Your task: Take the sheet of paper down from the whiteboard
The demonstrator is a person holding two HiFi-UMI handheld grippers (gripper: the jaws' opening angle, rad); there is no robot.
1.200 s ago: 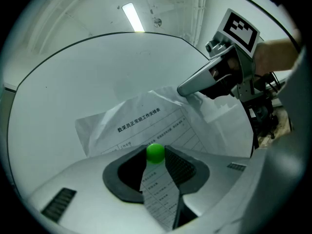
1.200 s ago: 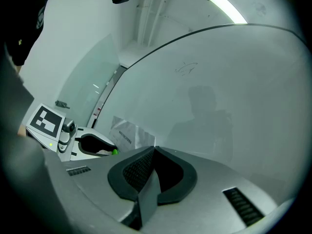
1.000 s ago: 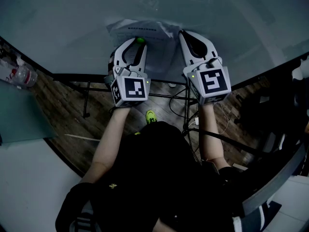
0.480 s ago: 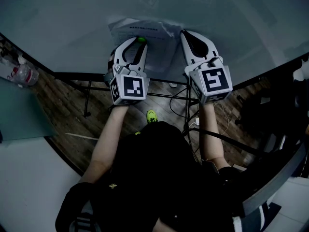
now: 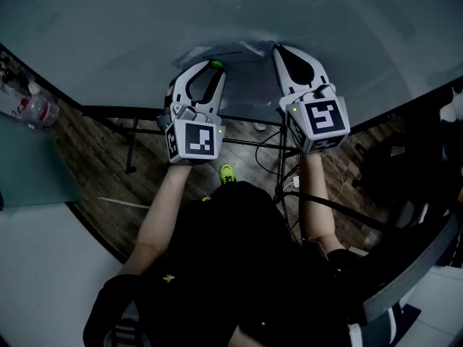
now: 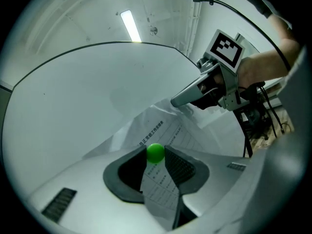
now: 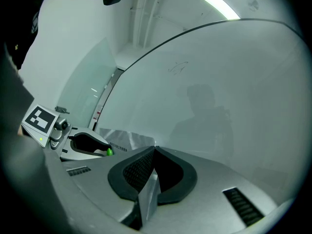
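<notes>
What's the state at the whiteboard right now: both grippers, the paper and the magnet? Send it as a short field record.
left gripper: shut on the green magnet, with the sheet running between its jaws
right gripper: shut on the sheet's edge
sheet of paper: printed, creased, bulging off the whiteboard between the two grippers
green magnet: round, at the left jaw tips, on the sheet's face
magnet contact with board: cannot tell
</notes>
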